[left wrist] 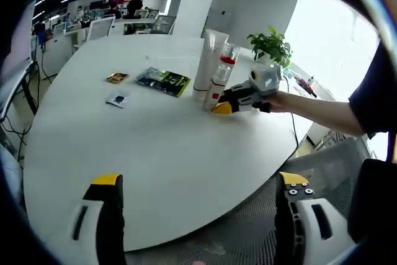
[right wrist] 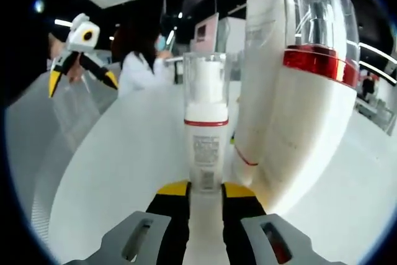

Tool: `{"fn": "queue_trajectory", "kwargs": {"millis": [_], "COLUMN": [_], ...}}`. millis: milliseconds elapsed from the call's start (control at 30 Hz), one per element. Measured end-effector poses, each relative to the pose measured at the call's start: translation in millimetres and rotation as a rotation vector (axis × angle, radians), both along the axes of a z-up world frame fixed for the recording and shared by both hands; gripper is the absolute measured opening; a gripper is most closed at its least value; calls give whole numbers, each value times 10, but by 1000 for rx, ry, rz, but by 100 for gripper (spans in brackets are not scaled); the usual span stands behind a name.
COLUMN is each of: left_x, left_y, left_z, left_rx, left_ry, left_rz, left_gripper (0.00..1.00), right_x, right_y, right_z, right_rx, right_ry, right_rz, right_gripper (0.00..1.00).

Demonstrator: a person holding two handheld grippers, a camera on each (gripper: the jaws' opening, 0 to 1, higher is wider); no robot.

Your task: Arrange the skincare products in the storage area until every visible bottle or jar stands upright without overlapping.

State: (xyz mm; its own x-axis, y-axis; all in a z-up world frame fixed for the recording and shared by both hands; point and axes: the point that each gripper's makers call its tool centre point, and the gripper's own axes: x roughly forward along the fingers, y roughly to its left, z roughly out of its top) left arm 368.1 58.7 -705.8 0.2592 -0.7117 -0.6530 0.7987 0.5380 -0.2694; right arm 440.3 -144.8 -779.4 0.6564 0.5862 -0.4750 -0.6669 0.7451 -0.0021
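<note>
Standing a slim pump bottle [right wrist: 205, 147] upright among its fellows is the step in hand. The right gripper [right wrist: 205, 192] has its jaws clamped on the base of that bottle, which has a clear cap, a white body and a thin red band, and it appears upright on the white counter [right wrist: 124, 172]. Just beside it, apparently touching or nearly so, stands a larger white pump bottle [right wrist: 298, 110] with a wide red band under a clear dome cap. In the left gripper view the right gripper [left wrist: 221, 107] sits low at the foot of the cluster, held by a person's hand [left wrist: 280, 101], with a tall white tube [left wrist: 206, 66] standing behind the bottles. The left gripper [left wrist: 205, 184] hangs well back over the near edge of the counter, its jaws apart and holding nothing. A green sachet [left wrist: 163, 81] and two smaller packets [left wrist: 117, 78] lie flat farther along the counter, and a potted plant [left wrist: 271, 46] stands beyond the cluster.

The next move, as I judge it, calls for parting the jaws gently and backing straight away, since the narrow bottle could tip against its larger neighbour. Whether the base sits fully on the counter I cannot tell.
</note>
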Motion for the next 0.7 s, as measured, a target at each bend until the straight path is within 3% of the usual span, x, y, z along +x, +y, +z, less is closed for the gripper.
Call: {"fn": "queue_trajectory", "kwargs": {"millis": [433,700], "left_x": [-8,-17], "left_y": [-19,-18], "left_z": [-6,-3], "left_rx": [-5,-5], "left_ry": [4,4], "left_rz": [-5,-8], "left_gripper": [97,97], "right_x": [-122,-133], "right_y": [-89,-17], "right_z": [-38,61], "right_rx": [32,56], "right_ry": [50,24], "right_rz": [-151,-196], "right_gripper": [10,9]}}
